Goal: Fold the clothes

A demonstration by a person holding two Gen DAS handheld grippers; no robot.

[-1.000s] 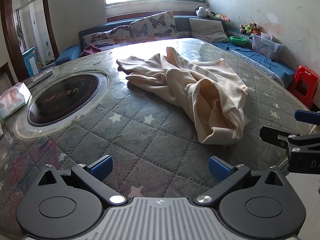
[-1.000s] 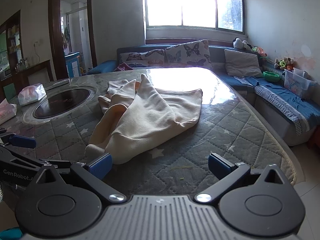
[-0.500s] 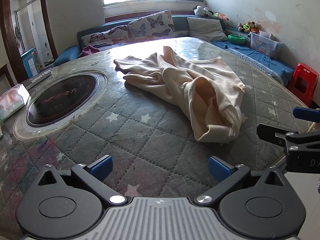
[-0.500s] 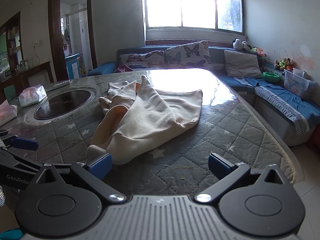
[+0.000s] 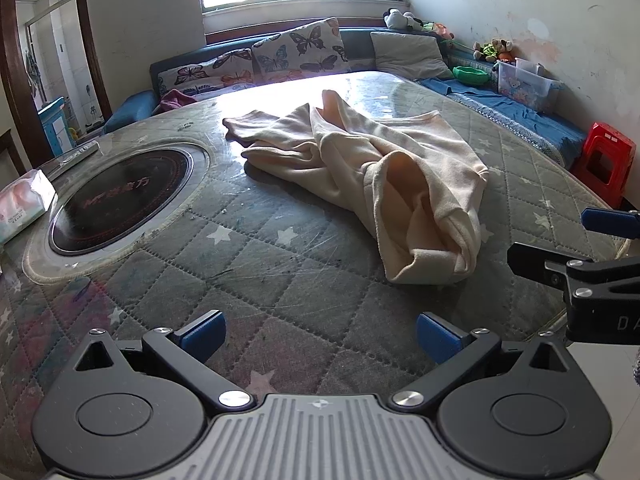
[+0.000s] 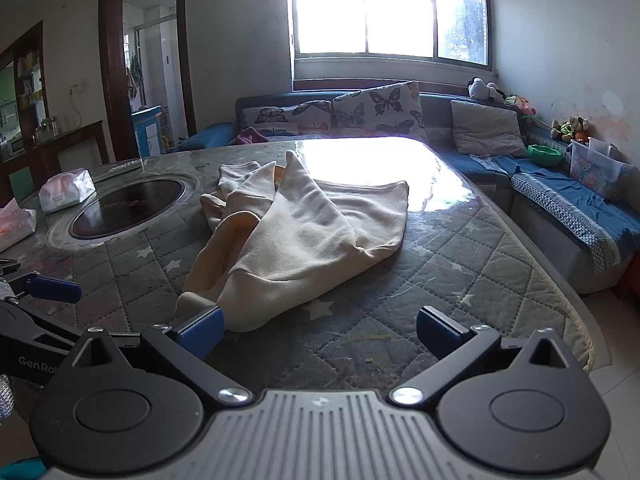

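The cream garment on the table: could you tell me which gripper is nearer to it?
Right. The right gripper has one fingertip almost at the garment's near hem; the left gripper hangs further back, over bare table.

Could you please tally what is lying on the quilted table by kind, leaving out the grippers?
Cream garment: 1
Tissue packs: 2
Built-in round cooktop: 1
Flat remote-like item at the far edge, too small to identify: 1
Total: 5
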